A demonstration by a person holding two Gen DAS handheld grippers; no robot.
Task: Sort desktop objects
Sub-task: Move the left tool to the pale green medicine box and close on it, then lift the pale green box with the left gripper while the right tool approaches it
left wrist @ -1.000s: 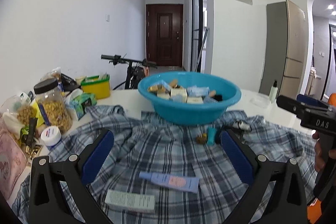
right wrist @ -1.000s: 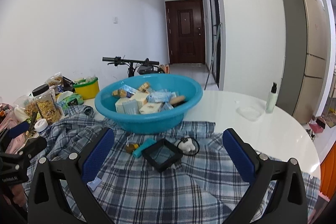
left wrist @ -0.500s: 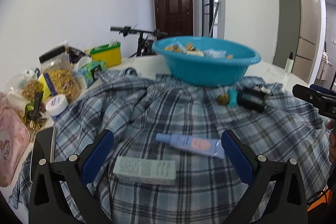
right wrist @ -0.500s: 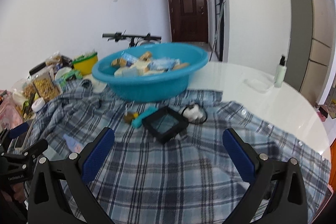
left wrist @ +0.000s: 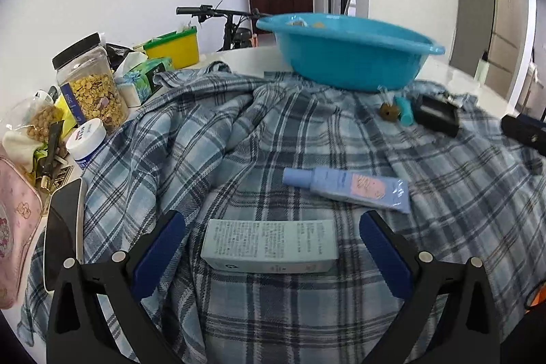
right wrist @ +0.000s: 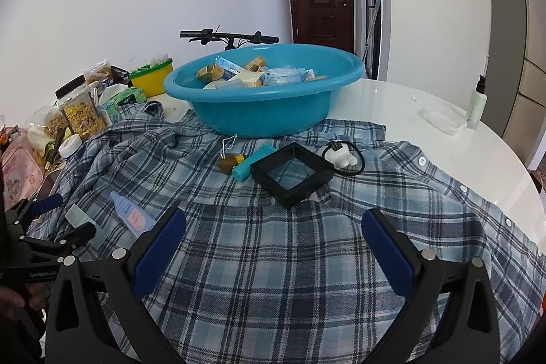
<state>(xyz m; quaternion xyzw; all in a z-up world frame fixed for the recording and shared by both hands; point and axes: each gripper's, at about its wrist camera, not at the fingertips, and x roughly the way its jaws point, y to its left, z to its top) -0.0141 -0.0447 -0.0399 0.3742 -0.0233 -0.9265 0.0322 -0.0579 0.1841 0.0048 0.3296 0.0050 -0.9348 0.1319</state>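
Observation:
A pale green carton (left wrist: 269,245) lies flat on the plaid shirt (left wrist: 307,132), between the fingers of my open left gripper (left wrist: 271,258), not gripped. A light blue tube (left wrist: 346,188) lies just beyond it. The blue basin (right wrist: 262,91) holds several small boxes. In front of it lie a black square frame (right wrist: 291,173), a teal tube (right wrist: 250,162), a brown trinket (right wrist: 228,163) and a white figure with a black band (right wrist: 339,156). My right gripper (right wrist: 273,248) is open and empty, short of the frame. The left gripper also shows at the left of the right wrist view (right wrist: 51,224).
At the left edge stand a cereal jar (left wrist: 90,84), a white pot (left wrist: 87,139), snack bags, a tissue pack (left wrist: 146,77), a yellow tub (left wrist: 174,46) and a pink pouch (left wrist: 13,227). A pump bottle (right wrist: 477,104) and clear lid (right wrist: 442,120) sit at the white table's right.
My left gripper has dropped and moved forward so that the green carton now lies between its fingers. My right gripper has lowered a little toward the shirt.

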